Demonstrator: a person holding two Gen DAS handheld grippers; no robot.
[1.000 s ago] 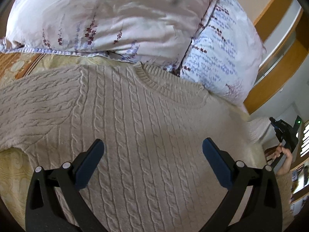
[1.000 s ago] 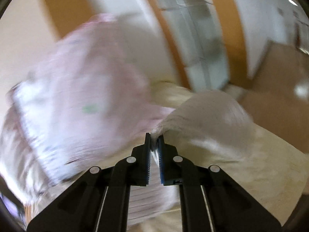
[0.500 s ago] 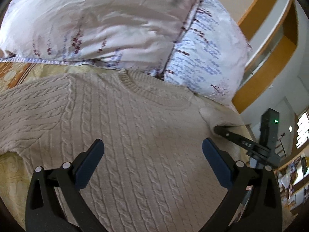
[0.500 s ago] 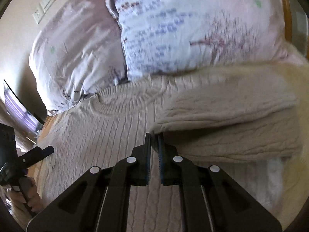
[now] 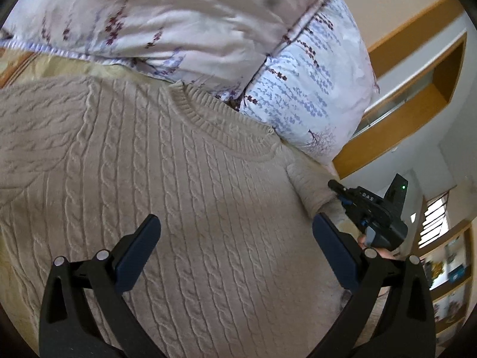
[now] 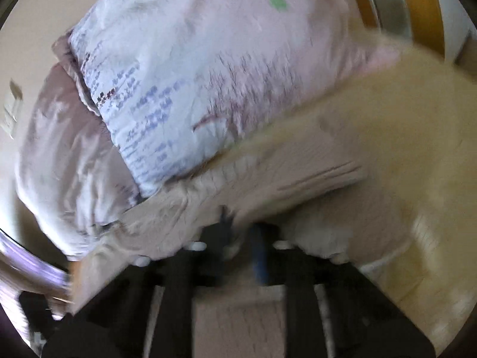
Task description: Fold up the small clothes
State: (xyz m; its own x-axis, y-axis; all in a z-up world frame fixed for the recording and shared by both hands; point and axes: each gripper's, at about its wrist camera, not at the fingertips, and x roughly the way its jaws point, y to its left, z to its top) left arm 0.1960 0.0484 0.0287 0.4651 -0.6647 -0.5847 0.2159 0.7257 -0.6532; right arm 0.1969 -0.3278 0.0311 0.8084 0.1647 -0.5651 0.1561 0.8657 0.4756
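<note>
Bedspread under floral pillows [image 5: 184, 21], cable-knit sweater [image 5: 184, 208] spread flat across it, neckline toward the pillows.

Left gripper [image 5: 235, 256] hovering over the chest with jaws wide apart, holding nothing; right gripper [image 6: 241, 232] pinched nearly shut on a fold of the right sleeve [image 5: 310, 185], dragging it inward over the body. Soft, thick, stretchy knit, probably heavy enough to sag and slide, so best taken at cuff, shoulder seam or hem, not mid-panel.
</note>
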